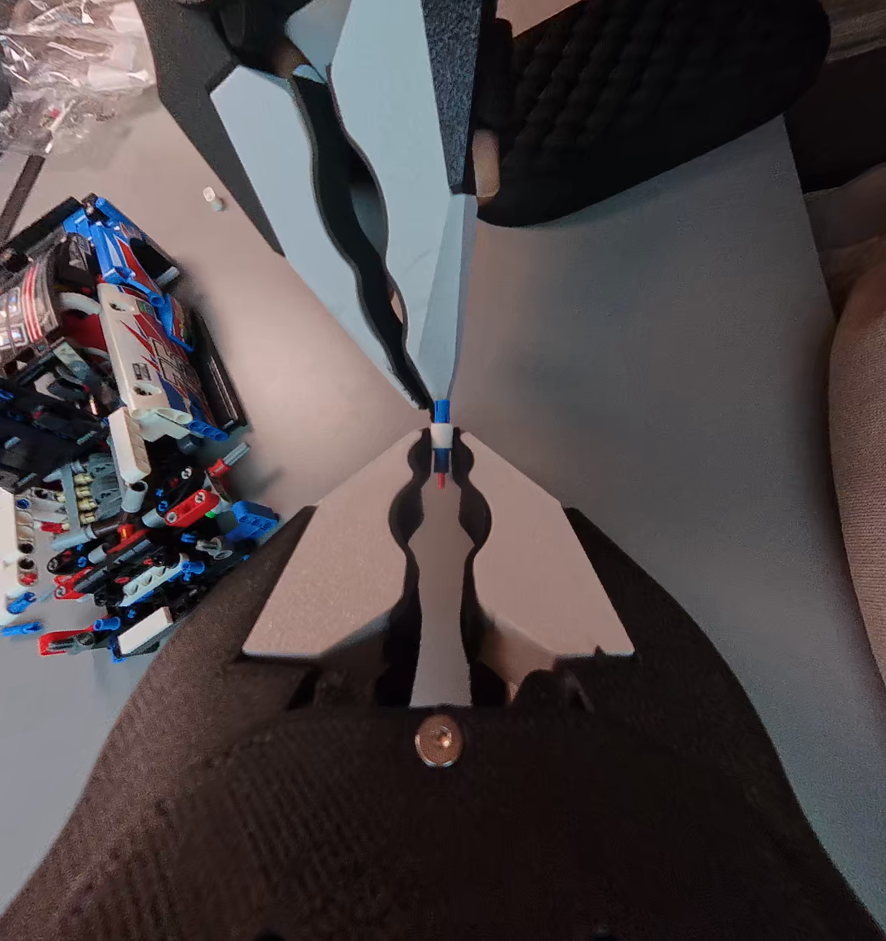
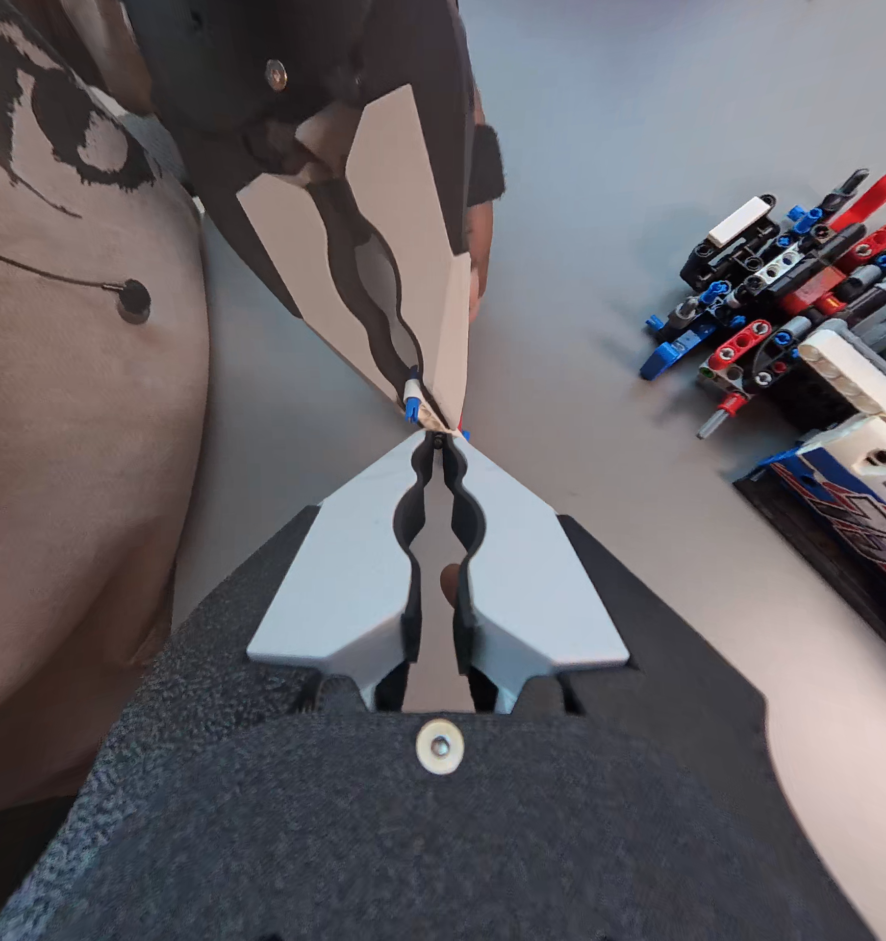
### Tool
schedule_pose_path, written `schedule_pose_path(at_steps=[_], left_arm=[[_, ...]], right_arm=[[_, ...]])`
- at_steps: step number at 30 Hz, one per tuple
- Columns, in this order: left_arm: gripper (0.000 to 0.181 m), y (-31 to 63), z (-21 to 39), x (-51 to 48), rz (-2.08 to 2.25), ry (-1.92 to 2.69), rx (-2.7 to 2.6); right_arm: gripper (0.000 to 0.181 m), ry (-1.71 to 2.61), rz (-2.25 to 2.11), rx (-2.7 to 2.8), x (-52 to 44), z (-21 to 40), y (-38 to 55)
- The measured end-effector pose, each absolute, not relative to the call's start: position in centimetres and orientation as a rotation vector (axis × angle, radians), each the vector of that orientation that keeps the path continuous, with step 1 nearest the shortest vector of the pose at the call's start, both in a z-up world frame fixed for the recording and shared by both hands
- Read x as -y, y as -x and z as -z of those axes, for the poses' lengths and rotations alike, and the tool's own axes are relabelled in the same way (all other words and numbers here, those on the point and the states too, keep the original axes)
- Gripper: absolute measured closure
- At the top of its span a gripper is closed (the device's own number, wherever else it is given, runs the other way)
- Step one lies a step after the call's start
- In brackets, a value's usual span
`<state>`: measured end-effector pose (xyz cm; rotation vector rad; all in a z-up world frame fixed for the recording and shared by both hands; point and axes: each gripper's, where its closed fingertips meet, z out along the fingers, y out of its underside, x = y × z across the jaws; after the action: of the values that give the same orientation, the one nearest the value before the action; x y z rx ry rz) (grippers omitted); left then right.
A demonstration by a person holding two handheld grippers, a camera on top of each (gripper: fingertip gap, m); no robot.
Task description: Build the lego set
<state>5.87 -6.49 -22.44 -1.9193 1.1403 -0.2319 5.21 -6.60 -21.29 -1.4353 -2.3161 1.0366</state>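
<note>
The two grippers meet tip to tip above the plain grey table [image 1: 660, 407]. In the left wrist view, the left gripper [image 1: 441, 442], with pale fingers [image 1: 359, 550] lined in black wavy pads, is clenched on a small white cylindrical plastic bush [image 1: 440, 437]. A blue plastic pin [image 1: 441, 409] runs through the bush and sticks out toward 12 o'clock. A short red plastic stub [image 1: 440, 481] points back toward 6 o'clock between the fingers. The right gripper [image 1: 438, 402] comes down from 12 o'clock and its tips pinch the far end of the blue pin.

In the right wrist view, the right gripper's tips are drawn nearly together on something small and dark that is too small to make out. The left gripper reaches in from 11 o'clock with the white bush at its tips.

The half-built blue, red and white lego car [image 1: 125, 331] lies on the table at 9 o'clock in the left wrist view. Its open chassis of black, red and blue beams [image 2: 787, 285] is at 2 o'clock in the right wrist view. A crumpled clear plastic bag [image 1: 64, 76] sits at 11 o'clock. A person's beige printed shirt [image 2: 74, 407] fills the 9 o'clock side.
</note>
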Motion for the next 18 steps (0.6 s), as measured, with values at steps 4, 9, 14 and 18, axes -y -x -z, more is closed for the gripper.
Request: schedule_pose_path(at_steps=[4,9,14,18], left_arm=[[0.176,-5.8,22.6,6.3,0.365,1.961,-1.053],[0.175,-5.4,21.1,5.5,0.605,1.952,-0.852],[0.176,-5.5,19.5,5.5,0.766,1.883,-0.762],[0.175,-6.2,19.7,6.0,0.703,1.838,-0.869]], right_arm=[[0.180,1.423,-0.994,2.276,6.5,21.5,-5.2],[0.180,1.434,-1.137,2.098,5.5,20.3,-5.0],[0.180,1.442,-1.343,1.950,5.5,18.9,-5.3],[0.180,1.425,-1.357,2.028,6.0,19.2,-6.1]])
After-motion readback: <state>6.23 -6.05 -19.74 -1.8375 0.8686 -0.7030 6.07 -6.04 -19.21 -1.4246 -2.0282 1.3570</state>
